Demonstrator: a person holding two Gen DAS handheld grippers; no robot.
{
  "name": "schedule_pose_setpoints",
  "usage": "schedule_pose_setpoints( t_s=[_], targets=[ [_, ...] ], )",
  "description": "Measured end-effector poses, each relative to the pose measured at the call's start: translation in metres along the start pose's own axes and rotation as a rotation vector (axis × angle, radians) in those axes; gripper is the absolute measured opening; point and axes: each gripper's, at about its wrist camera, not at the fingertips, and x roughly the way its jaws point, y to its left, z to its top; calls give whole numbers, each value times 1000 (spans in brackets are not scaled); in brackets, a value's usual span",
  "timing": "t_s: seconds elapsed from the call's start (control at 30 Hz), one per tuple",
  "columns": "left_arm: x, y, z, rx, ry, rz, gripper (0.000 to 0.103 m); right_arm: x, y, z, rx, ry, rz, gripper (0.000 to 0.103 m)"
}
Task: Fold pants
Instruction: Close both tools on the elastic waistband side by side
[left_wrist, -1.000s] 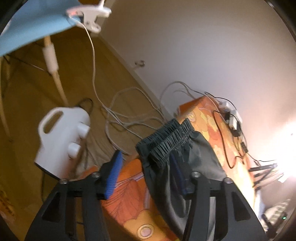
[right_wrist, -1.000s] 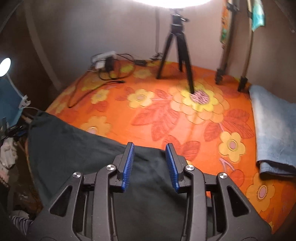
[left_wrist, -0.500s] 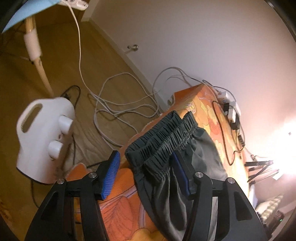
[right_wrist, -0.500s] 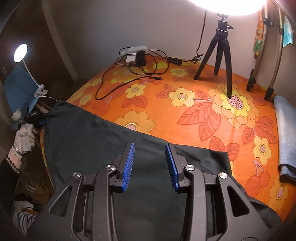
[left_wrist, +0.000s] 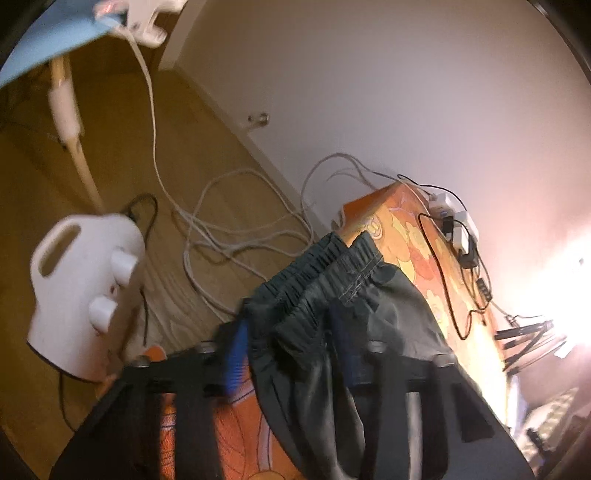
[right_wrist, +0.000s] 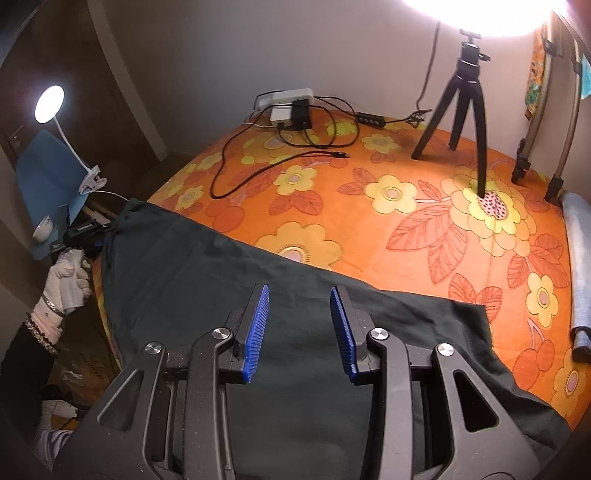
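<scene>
Dark green pants (right_wrist: 221, 295) lie spread over the orange flowered bed cover (right_wrist: 406, 229), their gathered waistband (left_wrist: 325, 273) hanging off the bed's edge. My left gripper (left_wrist: 290, 350) has the bunched waistband between its blue pads; its jaws are closing and the fabric fills the gap. In the right wrist view that left gripper (right_wrist: 86, 236) sits at the pants' far left corner, held by a white-gloved hand (right_wrist: 68, 277). My right gripper (right_wrist: 299, 328) hovers over the middle of the pants, open, with nothing between its pads.
A black tripod (right_wrist: 465, 103), a power strip (right_wrist: 286, 101) and black cables sit at the back of the bed. A rolled blue towel (right_wrist: 580, 266) lies at the right edge. A clip lamp (right_wrist: 50, 103), a white jug (left_wrist: 81, 295) and floor cables (left_wrist: 240, 236) are beside the bed.
The left jaws have narrowed from wide open onto the waistband. The right gripper has drawn back over the pants, with the same gap between its pads.
</scene>
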Motion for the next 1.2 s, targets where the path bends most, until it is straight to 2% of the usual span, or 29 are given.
schedule_pose_setpoints(
  t_s=[0.13,0.3,0.43,0.53,0.67,0.8,0.9,1.0,1.2],
  targets=[
    [-12,-17,-1,116,-68,14,18,7,27,7,-42,24,46,37],
    [-34,-45,-17,286,-145,-22,17,31,73,38,-43,83,170,37],
    [-43,-74,-43,452,-166,-36,16,63,114,70,-26,131,265,53],
    [-44,-87,-59,532,-170,-44,16,96,154,94,4,182,349,53],
    [-41,-91,-68,542,-168,-67,16,143,212,110,-52,310,443,61],
    [-42,-97,-79,574,-182,-74,16,189,257,112,-122,377,420,62],
    [-45,-97,-87,590,-189,-85,16,221,276,109,-131,422,385,62],
    [-45,-96,-90,583,-190,-101,16,241,284,110,-115,456,405,62],
    [-45,-98,-94,588,-199,-110,16,251,308,108,-167,494,431,62]
  ],
)
